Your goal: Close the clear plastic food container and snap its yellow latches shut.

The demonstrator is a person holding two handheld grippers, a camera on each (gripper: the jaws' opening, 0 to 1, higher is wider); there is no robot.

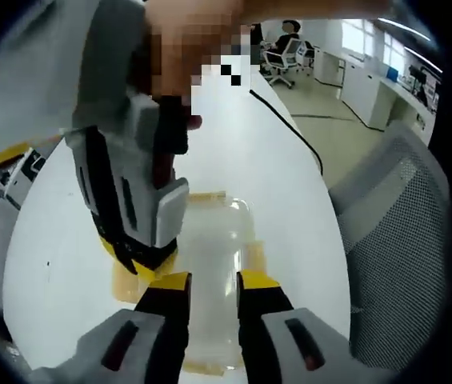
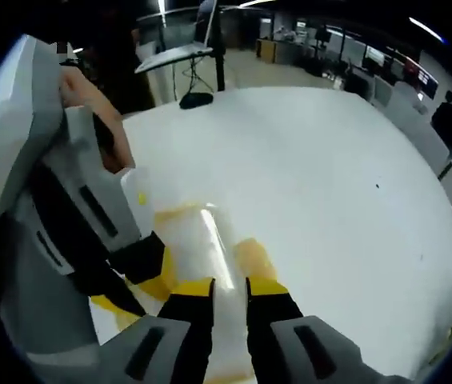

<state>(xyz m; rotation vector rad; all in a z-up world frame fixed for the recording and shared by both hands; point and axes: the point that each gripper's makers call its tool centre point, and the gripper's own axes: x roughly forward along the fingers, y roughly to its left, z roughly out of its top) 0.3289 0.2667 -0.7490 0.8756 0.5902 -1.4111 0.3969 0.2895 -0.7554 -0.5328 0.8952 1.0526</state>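
The clear plastic container (image 1: pixel 214 236) lies on the white table (image 1: pixel 66 264) with its lid on. Pale yellow latches show at its far end (image 1: pixel 207 194) and right side (image 1: pixel 255 256). My left gripper (image 1: pixel 214 286) hovers just over the lid's near part, its yellow-tipped jaws narrowly apart with nothing between them. The right gripper (image 1: pixel 142 268), held by a hand, points down at the container's left edge. In the right gripper view the container (image 2: pixel 198 232) and a latch (image 2: pixel 251 258) lie beneath my right gripper (image 2: pixel 230 290), also narrowly open. The left gripper (image 2: pixel 142 276) touches the container's left side.
A grey mesh office chair (image 1: pixel 394 240) stands off the table's right edge. A black cable (image 1: pixel 290 128) runs across the far tabletop. The right gripper view shows wide bare tabletop (image 2: pixel 330 176) and a black stand (image 2: pixel 196 100) at the far edge.
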